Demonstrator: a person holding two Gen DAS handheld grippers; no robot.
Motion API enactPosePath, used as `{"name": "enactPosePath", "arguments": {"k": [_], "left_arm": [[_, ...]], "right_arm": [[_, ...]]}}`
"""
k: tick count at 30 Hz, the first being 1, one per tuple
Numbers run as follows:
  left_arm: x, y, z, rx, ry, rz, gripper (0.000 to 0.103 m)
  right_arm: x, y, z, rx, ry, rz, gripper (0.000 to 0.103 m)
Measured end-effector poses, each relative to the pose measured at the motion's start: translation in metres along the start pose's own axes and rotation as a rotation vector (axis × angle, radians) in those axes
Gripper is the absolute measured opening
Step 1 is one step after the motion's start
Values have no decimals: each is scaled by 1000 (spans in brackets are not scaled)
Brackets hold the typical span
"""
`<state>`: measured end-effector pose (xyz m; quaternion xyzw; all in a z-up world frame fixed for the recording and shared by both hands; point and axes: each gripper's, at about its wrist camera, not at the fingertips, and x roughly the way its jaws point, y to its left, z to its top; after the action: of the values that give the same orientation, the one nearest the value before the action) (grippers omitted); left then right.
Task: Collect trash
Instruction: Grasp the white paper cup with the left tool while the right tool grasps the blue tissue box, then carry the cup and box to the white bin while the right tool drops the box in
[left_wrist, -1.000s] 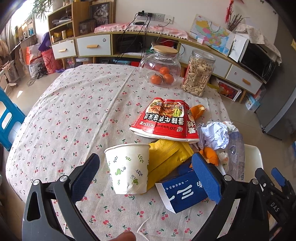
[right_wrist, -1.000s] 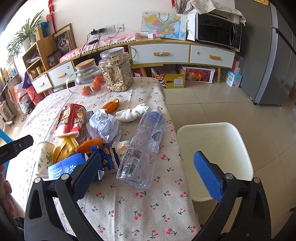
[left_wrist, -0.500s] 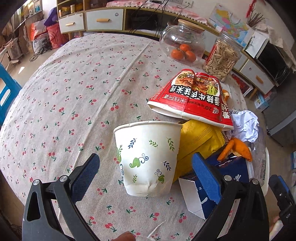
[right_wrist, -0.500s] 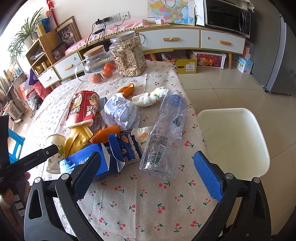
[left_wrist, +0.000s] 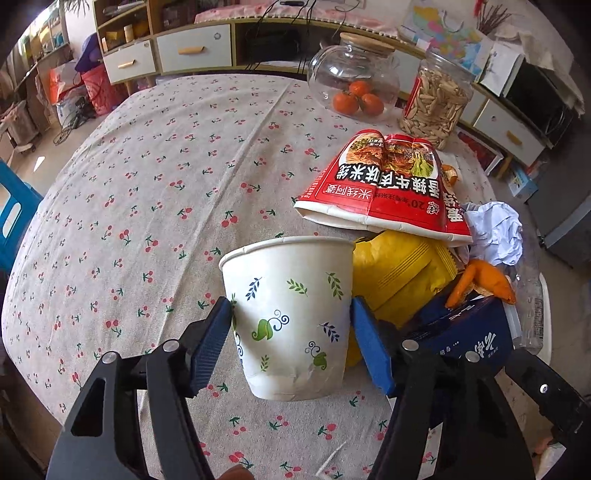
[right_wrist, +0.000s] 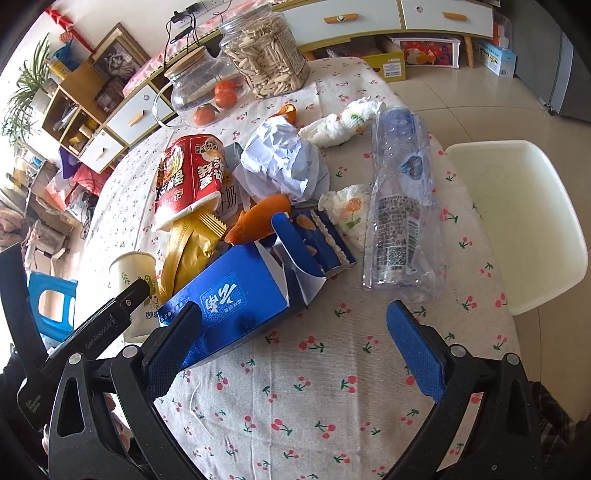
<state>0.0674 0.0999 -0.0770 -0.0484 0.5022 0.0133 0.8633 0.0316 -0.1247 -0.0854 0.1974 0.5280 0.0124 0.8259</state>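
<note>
Left tongs (left_wrist: 291, 343): jaws closing around the paper cup (left_wrist: 291, 314); blue pads sit at both cup walls, seemingly just touching, no squeeze dent visible.
Right tongs (right_wrist: 295, 347): jaws wide apart, holding nothing, hovering over bare cloth with the left pad just at the near end of the blue carton (right_wrist: 236, 302).
Step in hand: grasping the first piece of trash, the cup, which stands upright on the bench (left_wrist: 147, 184) near its front edge.
Next move: finishing the close gently, since thin paper walls would likely crush, then lifting clear and carrying toward the white bin (right_wrist: 517, 221) beside the bench.
Beside the cup: yellow snack bag (left_wrist: 399, 273) touching its right side; the lift may drag it.
Middle of pile: orange peel (right_wrist: 258, 218) lying on the carton flaps, red noodle wrapper (left_wrist: 384, 188) over the yellow bag, crumpled paper (right_wrist: 280, 162), clear plastic bottle (right_wrist: 402, 206) lying flat near the bin side.
Far end: glass jar with tangerines (left_wrist: 354, 85) and seed jar (left_wrist: 436, 99), likely not trash.
In the way: nothing between cup and tongs; the pile lies between cup and bin.
</note>
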Motion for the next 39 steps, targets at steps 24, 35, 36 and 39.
{"name": "enactPosePath", "arguments": {"k": [24, 35, 36, 39], "left_arm": [[-35, 27, 3, -37, -98, -1, 66], [-46, 24, 6, -51, -145, -18, 65], [-48, 23, 7, -54, -152, -22, 65], [-53, 17, 9, -52, -171, -39, 65]], "right_arm": [[29, 38, -5, 147, 23, 202, 47], [-1, 56, 15, -59, -136, 197, 37], [-3, 55, 16, -73, -152, 195, 37], [-10, 53, 16, -113, -190, 182, 37]]}}
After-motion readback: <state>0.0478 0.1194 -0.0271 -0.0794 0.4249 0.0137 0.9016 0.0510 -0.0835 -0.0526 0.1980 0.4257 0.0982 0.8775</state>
